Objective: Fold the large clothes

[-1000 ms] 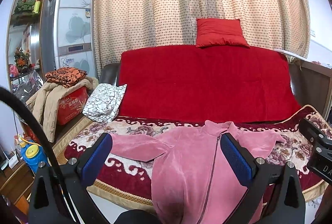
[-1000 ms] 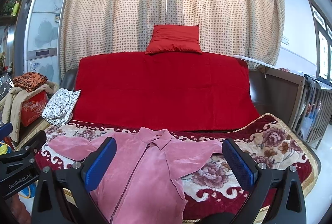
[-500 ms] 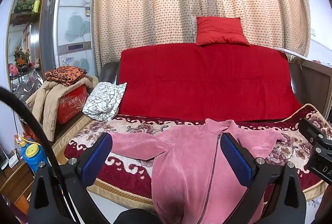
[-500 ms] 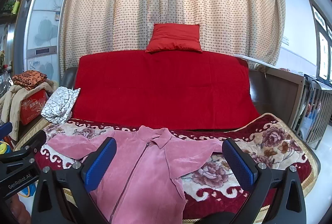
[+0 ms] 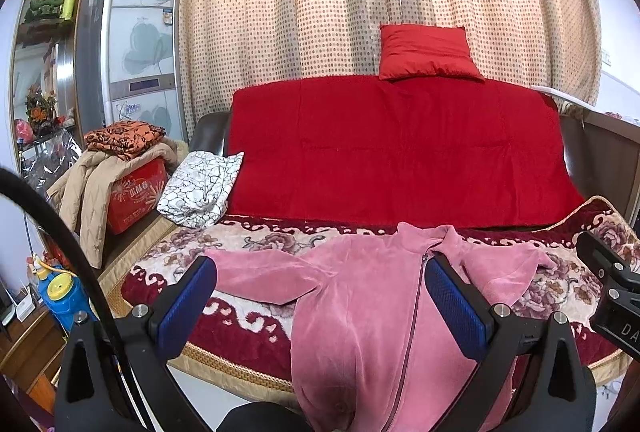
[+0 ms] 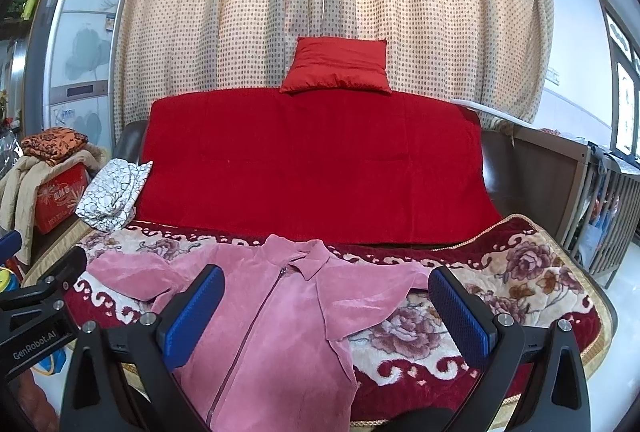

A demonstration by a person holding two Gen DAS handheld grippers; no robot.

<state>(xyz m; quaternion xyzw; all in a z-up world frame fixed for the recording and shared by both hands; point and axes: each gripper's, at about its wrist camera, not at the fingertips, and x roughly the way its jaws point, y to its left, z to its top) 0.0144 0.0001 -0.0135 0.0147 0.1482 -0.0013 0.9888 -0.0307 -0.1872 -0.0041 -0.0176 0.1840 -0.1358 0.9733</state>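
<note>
Left claw [image 5: 320,296]: I hold it wide apart above the sofa's front edge, nothing between its pads.
Right claw [image 6: 326,302]: also spread wide, gap free; the left rig [image 6: 36,316] sits close at its left.
Seat: the floral blanket [image 6: 520,272] to the right of the pink jacket [image 6: 280,316] lies bare, giving me room there.
Back: the red throw [image 5: 400,147] walls off the far side.
Left end: a white patterned pillow [image 5: 202,187] and a red box [image 5: 134,191] draped with coats crowd that corner.
</note>
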